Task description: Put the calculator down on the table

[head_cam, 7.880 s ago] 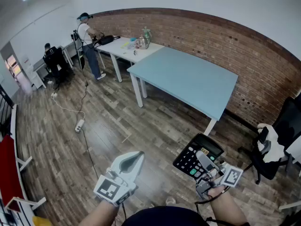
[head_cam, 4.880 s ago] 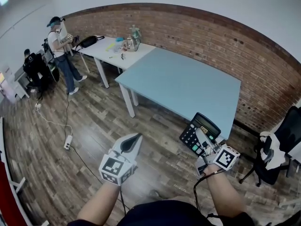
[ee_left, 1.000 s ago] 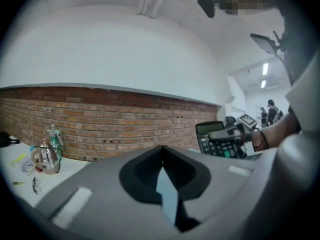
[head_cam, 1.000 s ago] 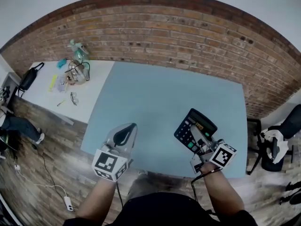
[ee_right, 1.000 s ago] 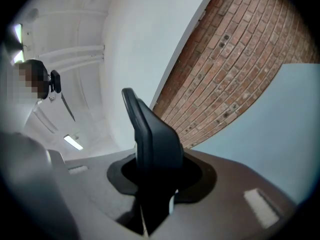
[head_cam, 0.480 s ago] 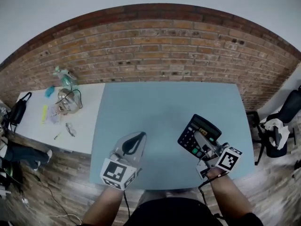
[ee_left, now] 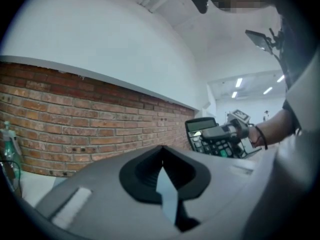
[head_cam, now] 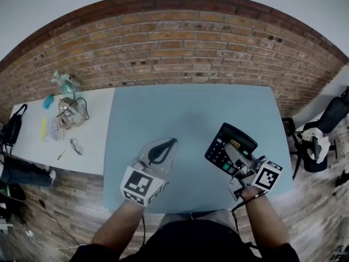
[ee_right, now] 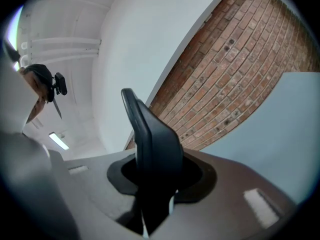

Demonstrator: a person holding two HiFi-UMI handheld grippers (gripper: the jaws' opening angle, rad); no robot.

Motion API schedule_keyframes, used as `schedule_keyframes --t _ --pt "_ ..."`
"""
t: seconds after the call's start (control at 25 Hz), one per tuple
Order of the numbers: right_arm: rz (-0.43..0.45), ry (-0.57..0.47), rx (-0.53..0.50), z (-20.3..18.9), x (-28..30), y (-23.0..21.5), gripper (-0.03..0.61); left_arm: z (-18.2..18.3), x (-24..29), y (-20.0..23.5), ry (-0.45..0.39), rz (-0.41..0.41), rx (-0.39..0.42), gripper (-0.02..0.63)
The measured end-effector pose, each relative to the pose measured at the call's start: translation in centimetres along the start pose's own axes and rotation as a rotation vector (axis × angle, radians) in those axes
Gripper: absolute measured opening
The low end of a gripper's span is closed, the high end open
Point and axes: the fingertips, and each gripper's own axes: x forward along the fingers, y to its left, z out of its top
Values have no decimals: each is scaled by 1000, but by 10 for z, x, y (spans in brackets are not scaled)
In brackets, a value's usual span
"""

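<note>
A black calculator (head_cam: 226, 144) with a display at its far end hangs above the near right part of the light blue table (head_cam: 180, 113). My right gripper (head_cam: 232, 153) is shut on it, one finger lying across the keys. In the right gripper view the calculator (ee_right: 150, 139) stands edge-on between the jaws, with the table (ee_right: 285, 124) beyond. My left gripper (head_cam: 172, 142) hovers over the table's near middle, shut with nothing in it. From the left gripper view, the calculator (ee_left: 207, 134) and the right gripper (ee_left: 227, 130) show to the right.
A brick wall (head_cam: 180, 48) runs behind the table. A white table (head_cam: 32, 146) adjoins on the left, with a kettle-like pot (head_cam: 69, 112) and small items. A black chair (head_cam: 327, 130) with white cloth stands at the right. Wooden floor lies below the near edge.
The table has come closer and squarer in the head view. Both grippers now hang over its near part. The left one has shifted right. The calculator stays in the right gripper.
</note>
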Motion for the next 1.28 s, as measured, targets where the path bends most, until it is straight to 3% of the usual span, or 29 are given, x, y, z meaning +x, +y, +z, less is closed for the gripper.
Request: schedule_keyframes --t 0.32,0.6,1.28 --pt "62 36 3 -1 4 1 123 1 1 -13 -8 45 -30 3" --pt "127 69 9 0 6 0 123 7 7 -17 -11 100 -9 3" --pt "123 96 110 -9 11 -48 123 -23 31 -11 81 124 -21 3"
